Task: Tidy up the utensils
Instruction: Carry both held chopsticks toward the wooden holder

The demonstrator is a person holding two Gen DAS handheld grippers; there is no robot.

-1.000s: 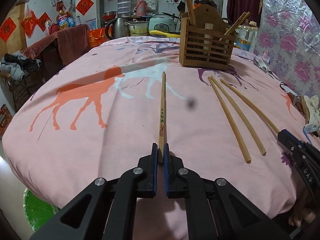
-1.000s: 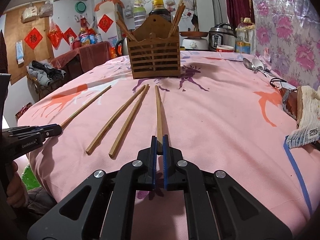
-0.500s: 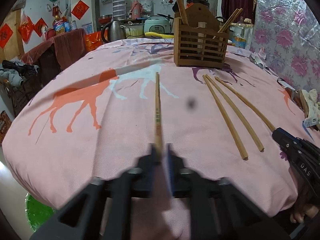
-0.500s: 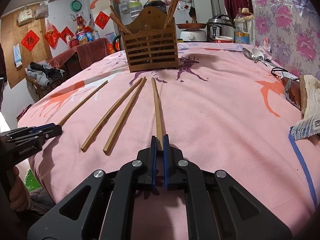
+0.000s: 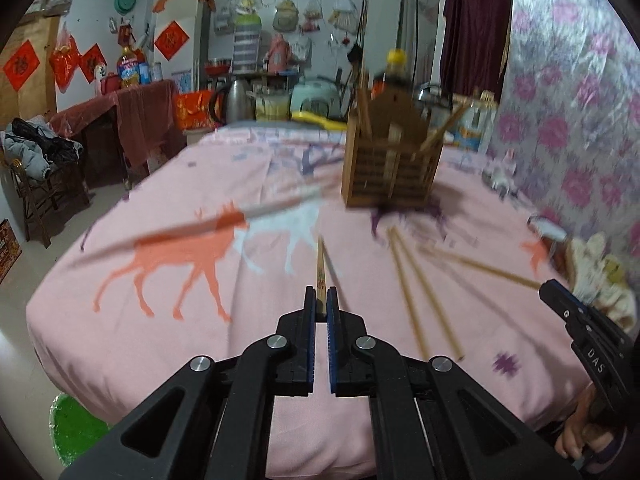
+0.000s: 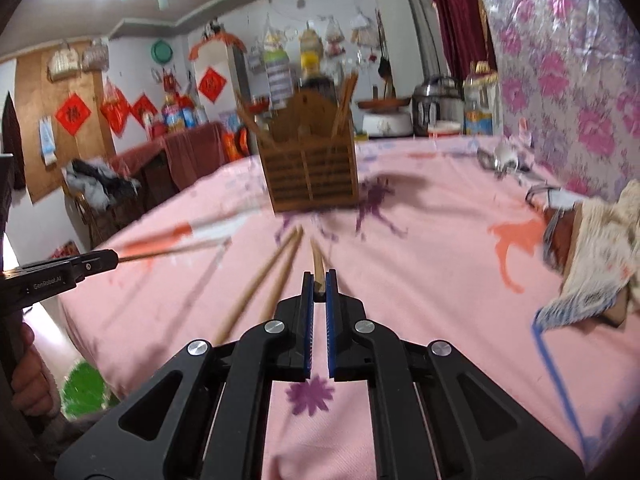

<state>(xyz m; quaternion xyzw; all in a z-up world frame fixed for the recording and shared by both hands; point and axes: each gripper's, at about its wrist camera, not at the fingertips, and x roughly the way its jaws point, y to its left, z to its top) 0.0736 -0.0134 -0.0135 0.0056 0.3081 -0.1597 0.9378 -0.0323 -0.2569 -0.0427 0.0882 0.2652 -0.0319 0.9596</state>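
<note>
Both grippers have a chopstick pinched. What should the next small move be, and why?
Probably carry both toward the wooden holder: the left gripper and right gripper each pinch a chopstick, and the holder stands ahead.

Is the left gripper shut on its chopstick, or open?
Shut. The left gripper has its blue pads pressed against both sides of the printed chopstick, which sticks forward toward the wooden holder.

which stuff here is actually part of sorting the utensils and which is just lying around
Part of the job:
- left gripper, shut on a printed chopstick
- right gripper, shut on a plain chopstick
- two loose chopsticks on the cloth
- wooden holder

Just lying about:
- spoons
- white rag
- rice cooker
- kettle
</note>
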